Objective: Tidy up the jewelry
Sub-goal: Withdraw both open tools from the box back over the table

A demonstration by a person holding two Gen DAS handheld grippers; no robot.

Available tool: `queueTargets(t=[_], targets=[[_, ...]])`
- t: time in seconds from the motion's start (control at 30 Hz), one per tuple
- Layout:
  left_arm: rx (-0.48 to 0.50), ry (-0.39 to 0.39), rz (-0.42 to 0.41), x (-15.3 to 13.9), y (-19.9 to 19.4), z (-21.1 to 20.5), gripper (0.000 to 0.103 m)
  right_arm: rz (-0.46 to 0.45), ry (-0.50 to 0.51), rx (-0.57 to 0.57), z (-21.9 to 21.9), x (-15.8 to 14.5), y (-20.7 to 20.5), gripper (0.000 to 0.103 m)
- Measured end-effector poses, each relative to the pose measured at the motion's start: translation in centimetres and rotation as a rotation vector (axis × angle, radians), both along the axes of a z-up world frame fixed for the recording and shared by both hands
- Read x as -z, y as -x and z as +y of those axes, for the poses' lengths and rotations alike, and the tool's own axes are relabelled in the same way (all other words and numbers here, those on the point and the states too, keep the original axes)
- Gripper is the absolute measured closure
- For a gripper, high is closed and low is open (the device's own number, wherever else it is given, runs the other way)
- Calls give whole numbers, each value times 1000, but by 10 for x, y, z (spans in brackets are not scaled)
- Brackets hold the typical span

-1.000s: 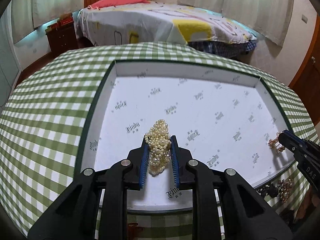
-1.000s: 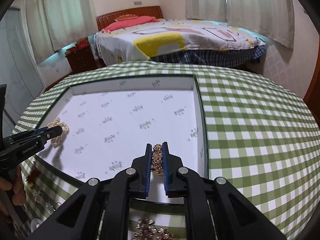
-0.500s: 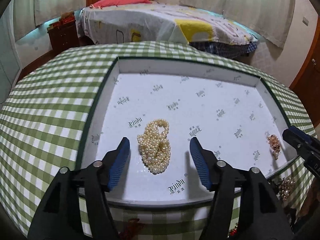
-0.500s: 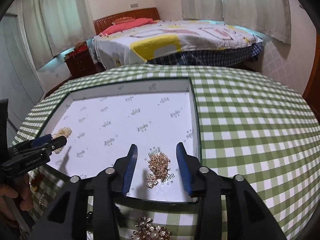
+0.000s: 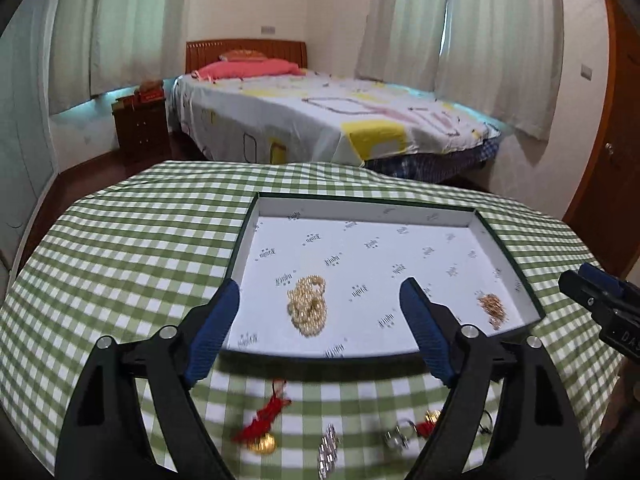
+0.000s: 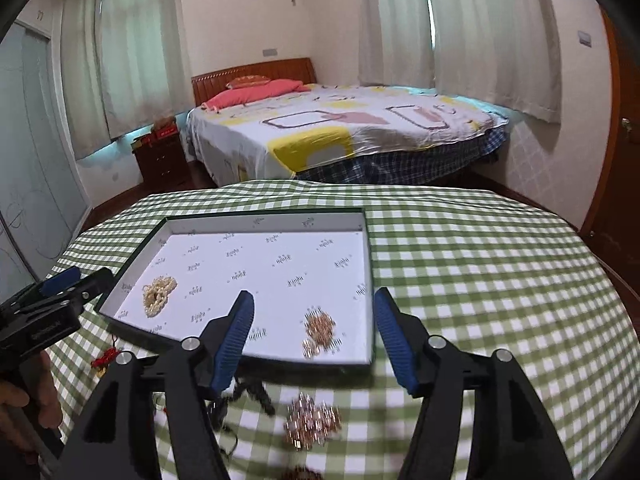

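Inside the tray, near its front left corner, lies the pearl strand, a heap of small cream beads bunched in loose loops. Toward the front right corner sits the gold chain, a tangle of fine coppery links. The tray is shallow and rectangular, with a dark green rim, white walls and a white floor printed with a small repeated logo too blurred to read. It rests on a green-and-white checked cloth. On the cloth in front of it, blurred, lie a red tassel with a gold bead, a silvery piece and a rose-gold cluster. The left gripper, black with ribbed blue pads, has its jaws opening wide, above the pearls without touching them. The right gripper is opening too, clear of the chain.
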State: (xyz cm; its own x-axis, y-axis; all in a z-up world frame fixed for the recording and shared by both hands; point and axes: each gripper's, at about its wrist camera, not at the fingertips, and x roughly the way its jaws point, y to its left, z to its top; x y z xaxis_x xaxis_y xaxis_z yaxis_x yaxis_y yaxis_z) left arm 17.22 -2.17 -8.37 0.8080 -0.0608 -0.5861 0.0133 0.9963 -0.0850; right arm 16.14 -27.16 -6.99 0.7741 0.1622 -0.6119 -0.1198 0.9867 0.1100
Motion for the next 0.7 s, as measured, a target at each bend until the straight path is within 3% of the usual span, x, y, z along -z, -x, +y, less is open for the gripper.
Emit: queueTargets(t=[0.33,0.7], targets=[[-32,-1,-34,15,71,-7,18,2,32,26,-2,31,65,38],[-61,-20,-11,44,115,-8,14,50,82,15,6,69,94,32]])
